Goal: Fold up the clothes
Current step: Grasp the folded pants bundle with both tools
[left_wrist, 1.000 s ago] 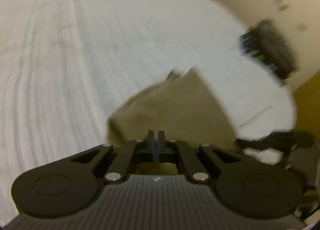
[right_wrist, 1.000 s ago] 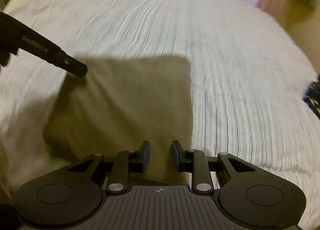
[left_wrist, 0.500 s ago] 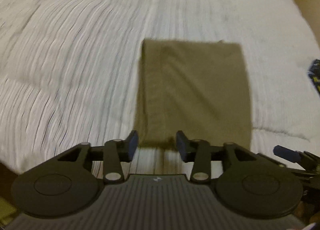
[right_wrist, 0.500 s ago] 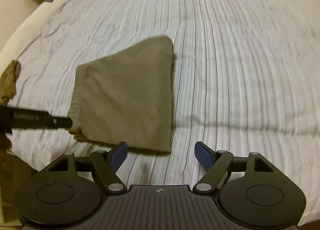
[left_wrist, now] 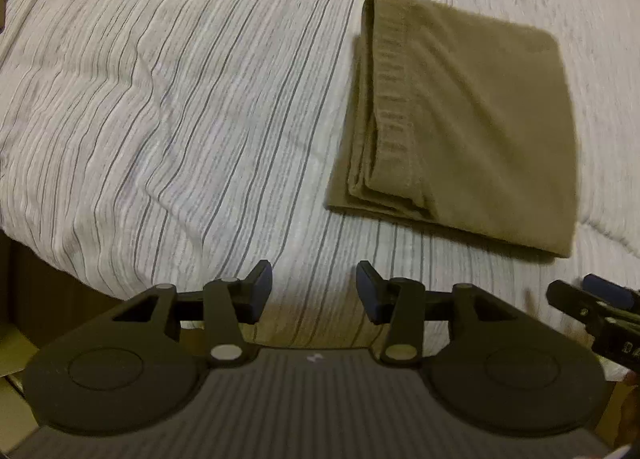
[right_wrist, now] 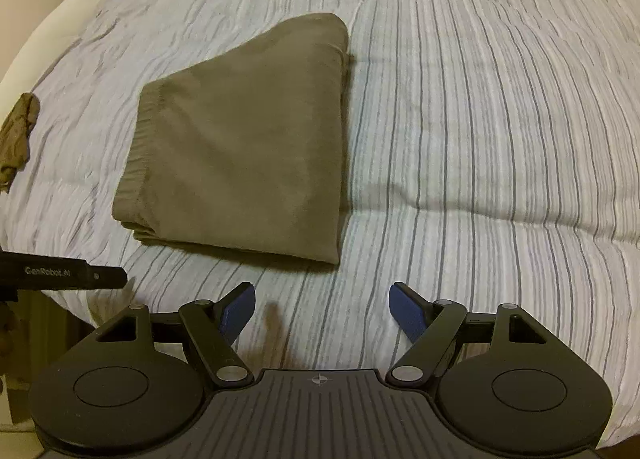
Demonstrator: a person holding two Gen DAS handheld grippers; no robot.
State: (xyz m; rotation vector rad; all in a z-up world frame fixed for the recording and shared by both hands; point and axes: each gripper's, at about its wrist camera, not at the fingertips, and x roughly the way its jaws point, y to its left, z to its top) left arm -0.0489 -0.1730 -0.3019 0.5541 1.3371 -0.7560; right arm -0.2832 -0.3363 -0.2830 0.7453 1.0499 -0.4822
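Since a second ago: left gripper gone from clenched on the olive garment to spread and empty, right gripper likewise wide with nothing between the pads, both backed off to the near edge of the striped bed cover. Probably one fold finished and let go. Now lying flat as a compact rectangle, well apart from both tools; long axis away from the cameras, ribbed waistband along the left side. Second olive piece bunched at far left, likely next.
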